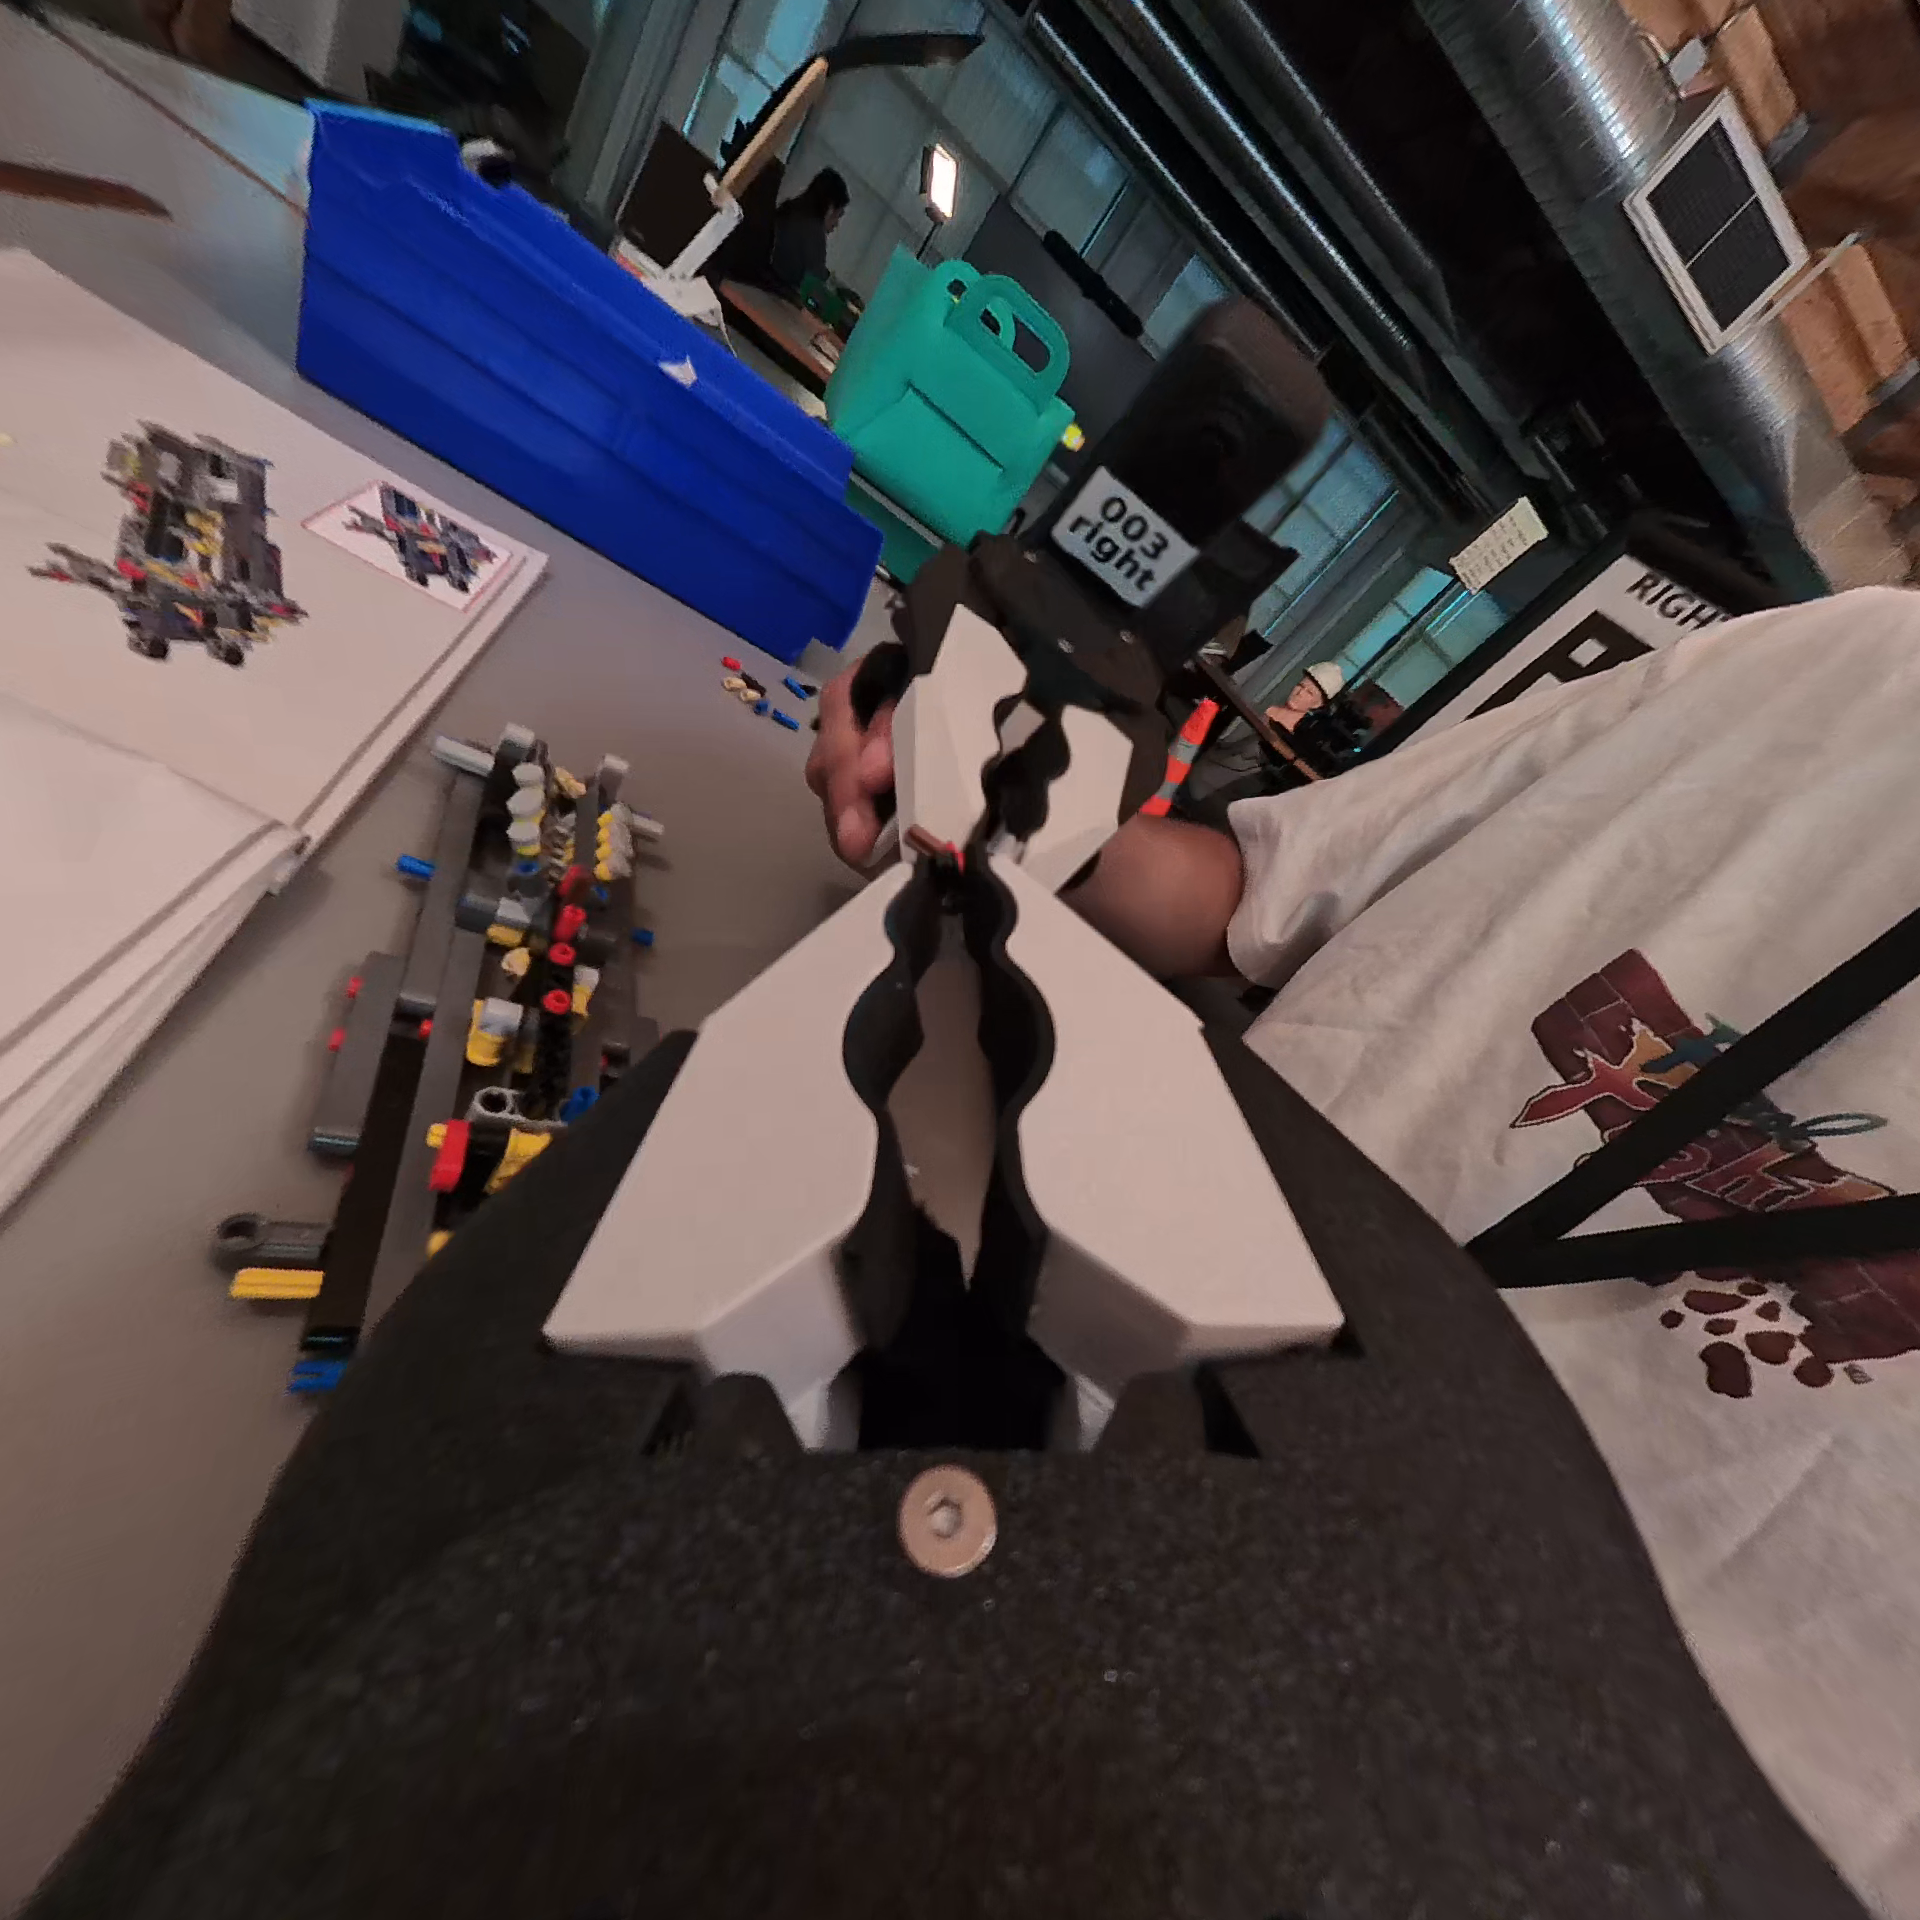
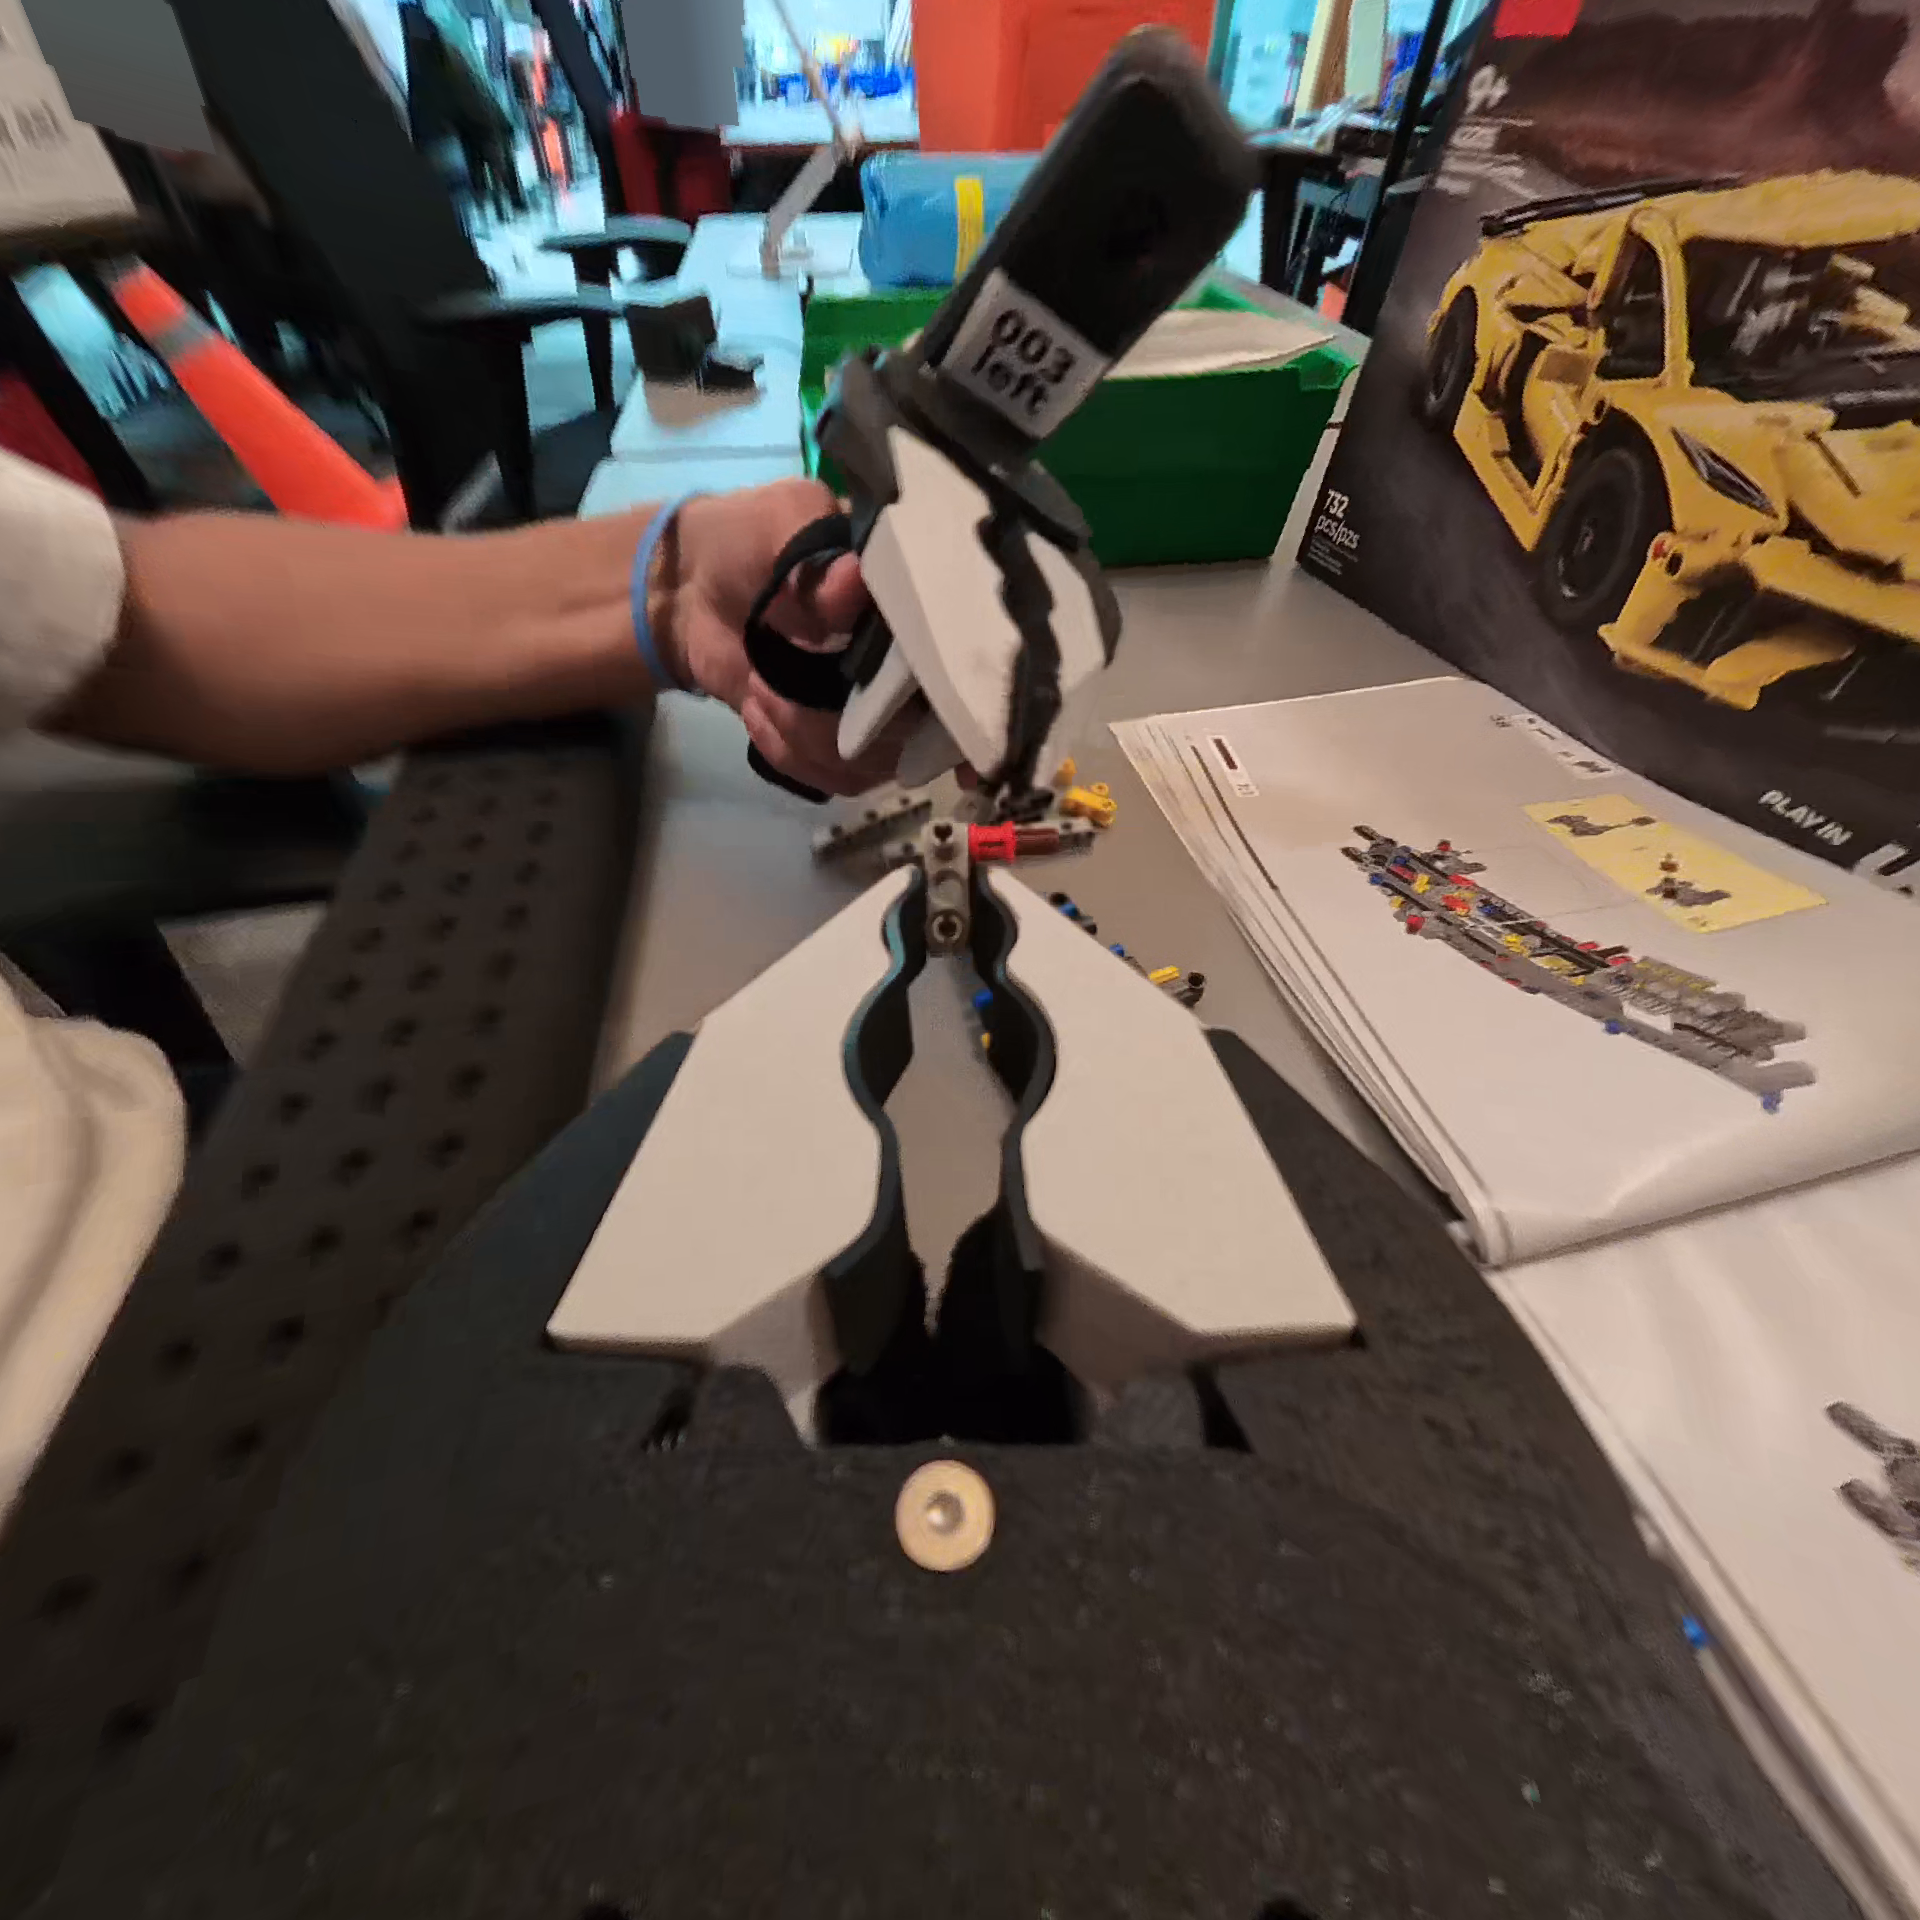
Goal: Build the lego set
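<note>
My right gripper (image 2: pixel 945 883) is shut on a small grey connector (image 2: pixel 943 871). A red pin (image 2: pixel 992 842) and a brown axle (image 2: pixel 1044 837) stick out of the connector to the right. My left gripper (image 2: pixel 1013 784) comes down from above, and its tips are at that axle. In the left wrist view my left gripper (image 1: pixel 945 883) is shut, with the brown axle (image 1: pixel 923 840) and a bit of red at its tips. The right gripper (image 1: pixel 992 836) meets it tip to tip from above. Both are held above the grey table (image 2: pixel 727 935).
A partly built chassis (image 1: pixel 520 935) and loose pieces (image 1: pixel 764 691) lie on the table beside open instruction booklets (image 1: pixel 208 540) (image 2: pixel 1558 935). A blue bin (image 1: pixel 571 416), a teal bag (image 1: pixel 945 416), a green bin (image 2: pixel 1195 447) and the set's box (image 2: pixel 1662 416) stand behind. A grey beam (image 2: pixel 873 821) lies below the grippers. The grippers are tip to tip, or close to it.
</note>
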`<action>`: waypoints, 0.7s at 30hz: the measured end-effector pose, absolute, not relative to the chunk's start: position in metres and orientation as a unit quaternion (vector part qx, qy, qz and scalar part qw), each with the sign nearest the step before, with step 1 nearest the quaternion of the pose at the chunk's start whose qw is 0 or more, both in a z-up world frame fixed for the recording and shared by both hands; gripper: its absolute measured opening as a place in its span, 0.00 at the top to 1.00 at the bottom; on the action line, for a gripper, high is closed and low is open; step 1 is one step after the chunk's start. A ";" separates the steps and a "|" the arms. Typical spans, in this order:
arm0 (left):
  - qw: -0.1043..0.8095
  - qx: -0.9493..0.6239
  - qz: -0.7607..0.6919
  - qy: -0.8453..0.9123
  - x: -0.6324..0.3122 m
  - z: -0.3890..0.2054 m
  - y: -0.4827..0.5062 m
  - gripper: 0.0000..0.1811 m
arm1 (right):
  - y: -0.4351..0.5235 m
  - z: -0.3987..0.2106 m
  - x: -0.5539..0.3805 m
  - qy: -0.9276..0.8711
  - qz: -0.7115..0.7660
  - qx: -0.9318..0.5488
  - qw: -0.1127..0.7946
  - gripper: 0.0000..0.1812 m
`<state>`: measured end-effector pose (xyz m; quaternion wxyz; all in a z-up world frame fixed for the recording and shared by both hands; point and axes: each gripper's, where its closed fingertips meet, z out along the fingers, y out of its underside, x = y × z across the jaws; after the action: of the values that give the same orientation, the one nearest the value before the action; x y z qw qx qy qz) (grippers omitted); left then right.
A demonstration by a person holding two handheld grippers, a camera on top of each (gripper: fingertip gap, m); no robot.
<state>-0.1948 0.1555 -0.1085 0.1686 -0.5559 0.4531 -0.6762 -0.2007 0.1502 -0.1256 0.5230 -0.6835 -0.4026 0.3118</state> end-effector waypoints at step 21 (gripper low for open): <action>0.280 -0.523 -0.615 0.520 -0.194 -0.100 0.149 0.86 | 0.150 -0.106 -0.196 -0.302 0.472 -0.678 0.474 0.97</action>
<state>-0.1937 0.1490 -0.0997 0.2796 -0.5234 0.5197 -0.6147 -0.1957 0.1498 -0.1061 0.4745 -0.6785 -0.3021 0.4725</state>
